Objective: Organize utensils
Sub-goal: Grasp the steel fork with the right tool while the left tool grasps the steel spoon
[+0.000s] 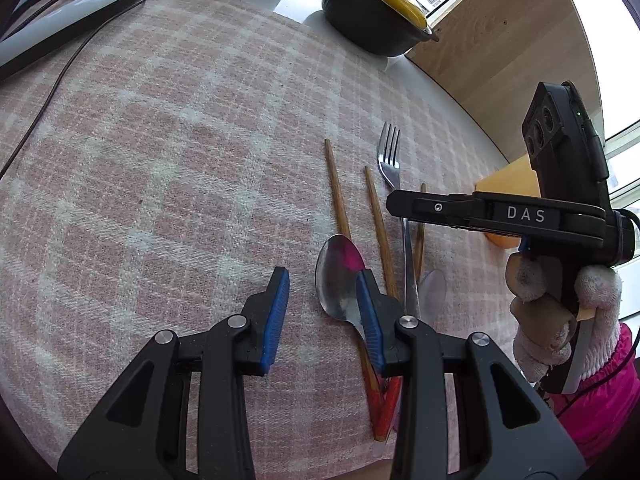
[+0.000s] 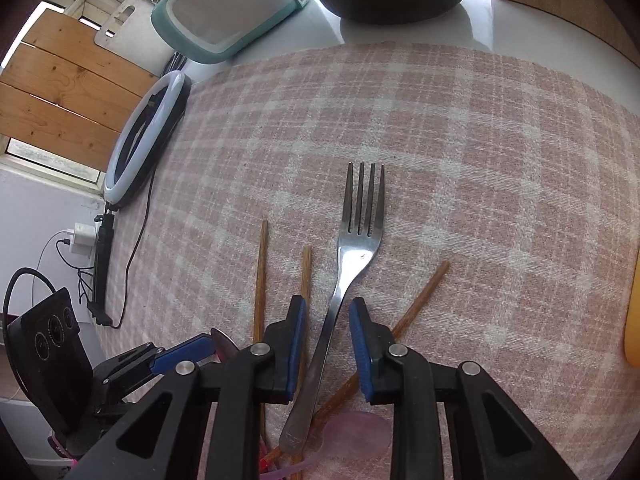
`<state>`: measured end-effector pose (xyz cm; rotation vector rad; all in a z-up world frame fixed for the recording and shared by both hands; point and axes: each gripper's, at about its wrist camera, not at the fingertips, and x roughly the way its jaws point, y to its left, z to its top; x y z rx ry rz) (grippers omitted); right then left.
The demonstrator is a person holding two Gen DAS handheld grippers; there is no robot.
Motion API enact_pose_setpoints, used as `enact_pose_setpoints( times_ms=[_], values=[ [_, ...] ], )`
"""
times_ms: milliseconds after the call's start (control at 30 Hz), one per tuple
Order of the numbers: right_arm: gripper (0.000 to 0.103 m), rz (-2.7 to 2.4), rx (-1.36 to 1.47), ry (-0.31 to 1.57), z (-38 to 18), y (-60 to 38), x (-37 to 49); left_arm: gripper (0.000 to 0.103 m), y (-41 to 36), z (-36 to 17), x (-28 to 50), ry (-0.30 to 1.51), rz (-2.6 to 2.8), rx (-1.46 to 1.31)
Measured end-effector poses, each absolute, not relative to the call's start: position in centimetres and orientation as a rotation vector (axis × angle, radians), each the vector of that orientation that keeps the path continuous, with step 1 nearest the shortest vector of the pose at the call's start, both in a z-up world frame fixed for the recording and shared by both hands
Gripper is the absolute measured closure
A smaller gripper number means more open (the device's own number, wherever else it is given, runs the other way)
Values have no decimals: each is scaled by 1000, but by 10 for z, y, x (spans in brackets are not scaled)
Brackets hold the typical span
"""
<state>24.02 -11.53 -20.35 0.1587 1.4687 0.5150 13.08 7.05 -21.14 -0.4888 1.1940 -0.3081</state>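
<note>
Steel fork (image 2: 352, 256) between open jaws

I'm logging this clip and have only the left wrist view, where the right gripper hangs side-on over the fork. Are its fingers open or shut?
Observer: Open. In the right wrist view, the right gripper has one finger on each side of the fork handle, with a gap showing on both sides.
Reviewer: From my view, the chopstick beyond the fork looks roughly parallel to it. Is it?
Observer: No. That chopstick runs diagonally and crosses the fork's handle near the fingers, apparently beneath it.
</note>
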Motion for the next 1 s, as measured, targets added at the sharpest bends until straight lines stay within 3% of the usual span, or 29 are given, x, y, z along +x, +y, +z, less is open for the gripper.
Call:
enact_pose_setpoints(
  times_ms=[100,267,433,467,533,567,1000],
  values=[
    [81,510,107,1464,-203,-109,240,68,68,-213,136,1190,-310,-497],
    [93,484,53,1464,-203,-105,241,68,67,-214,138,1176,-327,-501],
    [95,484,50,1463,-204,-106,242,68,64,-214,139,1161,-341,-493],
    [95,483,50,1462,-203,-106,242,70,62,-214,139,1162,-348,-484],
    [95,484,47,1460,-204,-107,242,88,57,-215,140,1169,-352,-452],
    [95,485,47,1461,-204,-107,242,91,55,-215,139,1169,-356,-444],
    [100,495,90,1451,-202,-117,240,102,48,-204,135,1140,-341,-416]
  ],
)
